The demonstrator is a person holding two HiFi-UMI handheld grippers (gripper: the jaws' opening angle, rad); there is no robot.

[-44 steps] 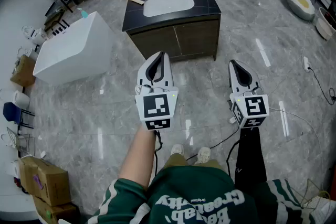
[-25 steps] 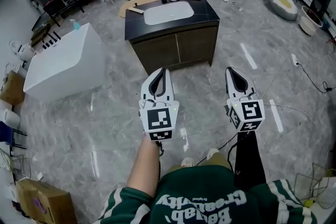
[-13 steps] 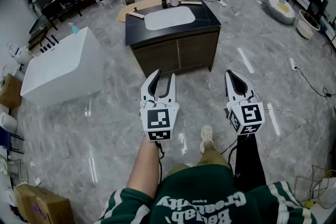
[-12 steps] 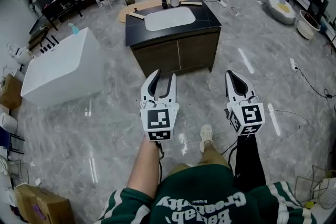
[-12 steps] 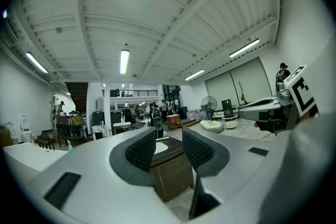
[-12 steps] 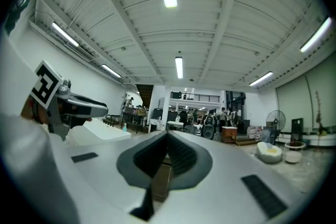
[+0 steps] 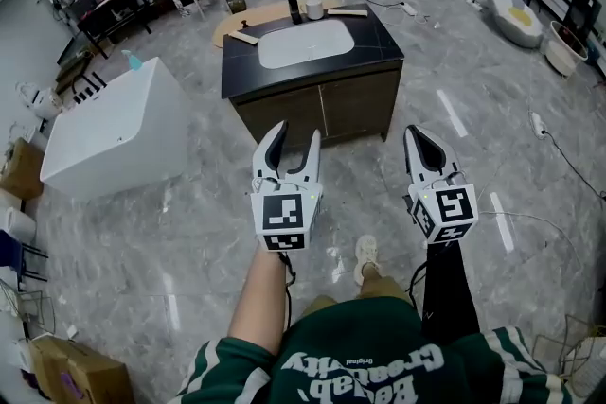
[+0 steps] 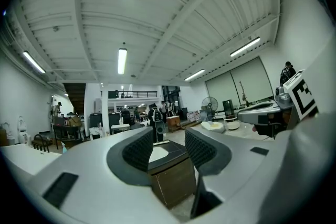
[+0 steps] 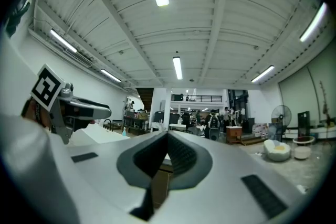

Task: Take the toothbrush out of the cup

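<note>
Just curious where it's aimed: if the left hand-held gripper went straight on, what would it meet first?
Probably the dark sink cabinet, some way off across the floor. The left hand-held gripper, jaws opening and empty, points level at it.

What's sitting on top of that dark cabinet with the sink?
A white basin is set into the countertop. At its back edge stand a dark upright item and a white cup. What the cup holds is too small to tell.
</note>
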